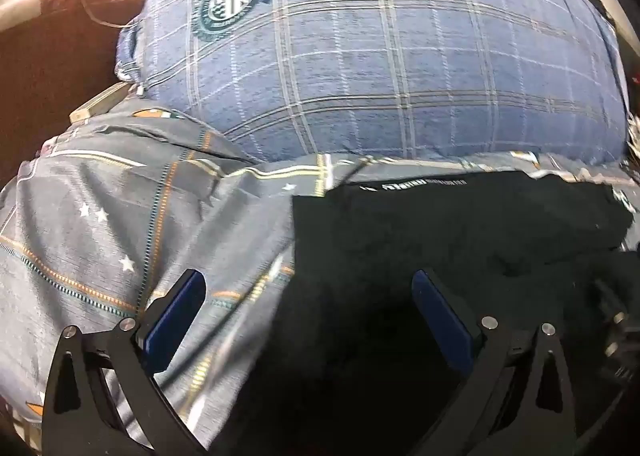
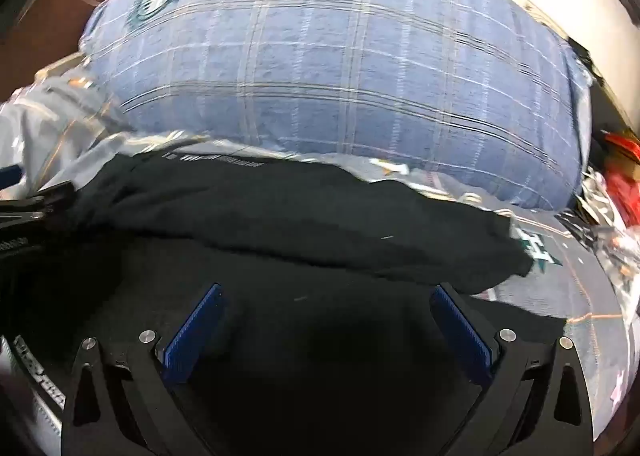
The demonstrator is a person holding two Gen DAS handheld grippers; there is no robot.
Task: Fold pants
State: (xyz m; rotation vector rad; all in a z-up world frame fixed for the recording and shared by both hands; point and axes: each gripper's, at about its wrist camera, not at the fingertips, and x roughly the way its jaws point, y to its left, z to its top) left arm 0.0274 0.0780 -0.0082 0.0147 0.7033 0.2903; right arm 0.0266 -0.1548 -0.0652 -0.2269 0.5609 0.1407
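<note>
A plump blue plaid pillow (image 1: 380, 68) with a round teal emblem lies at the far edge of the grey star-printed bedsheet (image 1: 100, 224); a brown cushion (image 1: 52, 56) sits beside its left corner.

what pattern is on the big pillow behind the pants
Blue plaid with pale check lines and a round teal crest on the pillow, clearest in the left wrist view.

Both wrist views close over pants (image 1: 460, 240)
</note>
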